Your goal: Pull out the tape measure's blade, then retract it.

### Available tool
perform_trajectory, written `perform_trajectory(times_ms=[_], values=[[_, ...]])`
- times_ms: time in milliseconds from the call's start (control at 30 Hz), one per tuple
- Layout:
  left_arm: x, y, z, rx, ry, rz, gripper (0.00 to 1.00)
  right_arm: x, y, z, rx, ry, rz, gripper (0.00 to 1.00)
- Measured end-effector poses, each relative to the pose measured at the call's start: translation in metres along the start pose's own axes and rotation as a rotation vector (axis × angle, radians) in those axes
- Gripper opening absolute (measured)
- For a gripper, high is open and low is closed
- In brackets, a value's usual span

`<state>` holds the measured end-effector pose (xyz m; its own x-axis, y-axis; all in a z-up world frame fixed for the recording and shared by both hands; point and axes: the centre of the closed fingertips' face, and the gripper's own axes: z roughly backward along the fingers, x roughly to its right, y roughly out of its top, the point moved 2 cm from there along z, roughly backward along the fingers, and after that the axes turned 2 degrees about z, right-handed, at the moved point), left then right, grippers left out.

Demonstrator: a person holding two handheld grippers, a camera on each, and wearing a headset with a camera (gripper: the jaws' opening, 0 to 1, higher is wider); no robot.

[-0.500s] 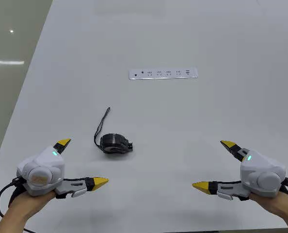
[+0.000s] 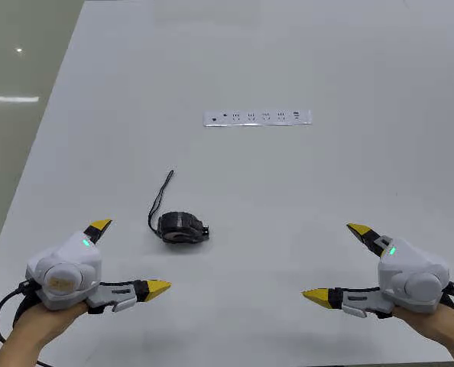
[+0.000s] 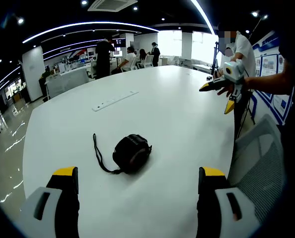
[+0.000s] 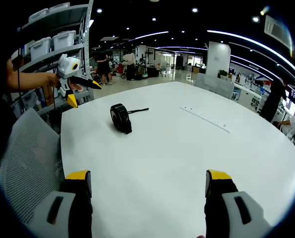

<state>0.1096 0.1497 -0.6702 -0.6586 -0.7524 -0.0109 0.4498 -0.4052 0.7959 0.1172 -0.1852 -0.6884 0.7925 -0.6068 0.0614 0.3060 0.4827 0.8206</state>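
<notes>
Black tape measure (image 2: 183,227) lies on the white table (image 2: 303,199), left of centre, fully wound in. Both the left gripper (image 2: 129,255) and right gripper (image 2: 335,261) hover at the near edge, jaws spread wide, well apart from it. Gripping, pulling and retracting all seem yet to come.

No legible text on the tape measure (image 2: 183,228), the power strip (image 2: 257,117), or elsewhere.

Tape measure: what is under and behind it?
The tape measure sits on the table; the spot beneath is hidden. Behind it lie its black strap and a power strip.
</notes>
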Motion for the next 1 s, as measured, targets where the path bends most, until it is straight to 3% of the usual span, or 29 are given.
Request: perform_trajectory(times_ms=[233, 533, 1000], values=[[-0.001, -0.002, -0.002, -0.015, -0.013, -0.03, 0.99, 0.001, 0.001, -0.002, 0.0, 0.013, 0.02, 0.95], [-0.001, 0.004, -0.006, -0.026, -0.039, -0.071, 0.94, 0.003, 0.007, -0.008, -0.001, 0.043, 0.078, 0.91], [-0.007, 0.011, -0.02, -0.051, -0.094, -0.13, 0.87, 0.005, 0.022, -0.028, 0.001, 0.121, 0.151, 0.85]])
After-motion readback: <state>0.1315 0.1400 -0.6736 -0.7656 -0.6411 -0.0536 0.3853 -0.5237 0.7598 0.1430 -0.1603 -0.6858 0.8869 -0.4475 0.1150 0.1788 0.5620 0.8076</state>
